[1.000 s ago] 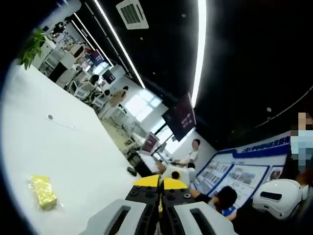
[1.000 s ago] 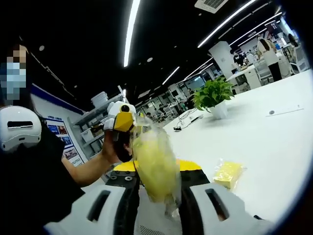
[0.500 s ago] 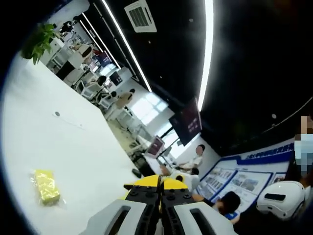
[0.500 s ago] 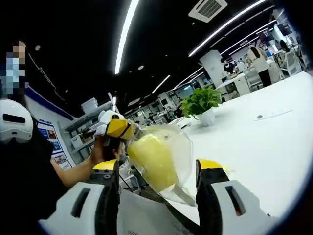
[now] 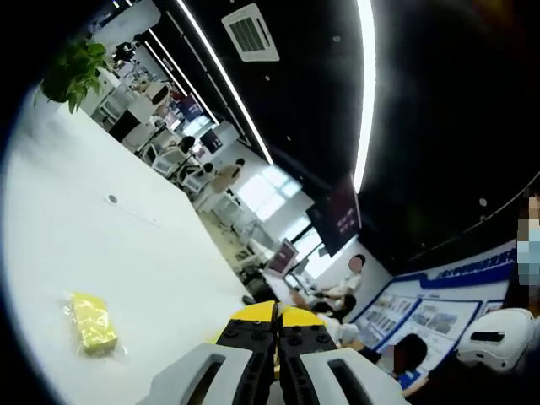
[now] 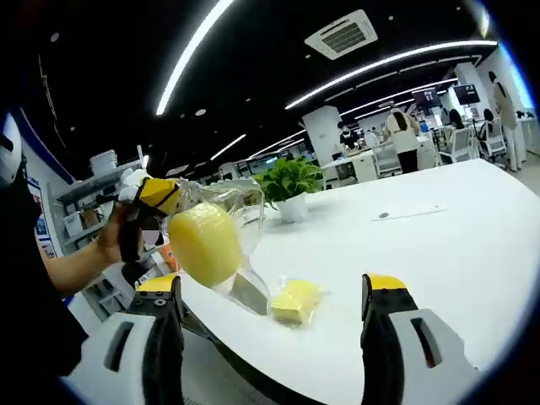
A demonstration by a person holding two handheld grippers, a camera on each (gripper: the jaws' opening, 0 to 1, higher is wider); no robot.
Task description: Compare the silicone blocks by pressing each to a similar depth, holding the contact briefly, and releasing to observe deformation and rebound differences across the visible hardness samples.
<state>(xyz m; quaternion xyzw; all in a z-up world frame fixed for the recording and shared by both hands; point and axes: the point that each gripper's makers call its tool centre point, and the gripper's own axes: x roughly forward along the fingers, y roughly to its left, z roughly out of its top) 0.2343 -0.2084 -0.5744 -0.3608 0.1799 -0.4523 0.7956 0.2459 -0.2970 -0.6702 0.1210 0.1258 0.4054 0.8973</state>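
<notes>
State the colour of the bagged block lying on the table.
Yellow block in clear wrap, best in the right gripper view.

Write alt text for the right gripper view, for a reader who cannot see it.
The left hand-held gripper holds up a yellow block in a clear bag, between the open jaws of the right hand-held gripper. A second bagged yellow block lies on the white table, with a potted plant behind.

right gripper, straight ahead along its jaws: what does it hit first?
Probably the bagged yellow block lying on the white table: that wrapped block sits between the open jaws of the right gripper, slightly left of centre. The left gripper dangles another bagged yellow piece further left, likely off the line. Depth is uncertain.
</notes>
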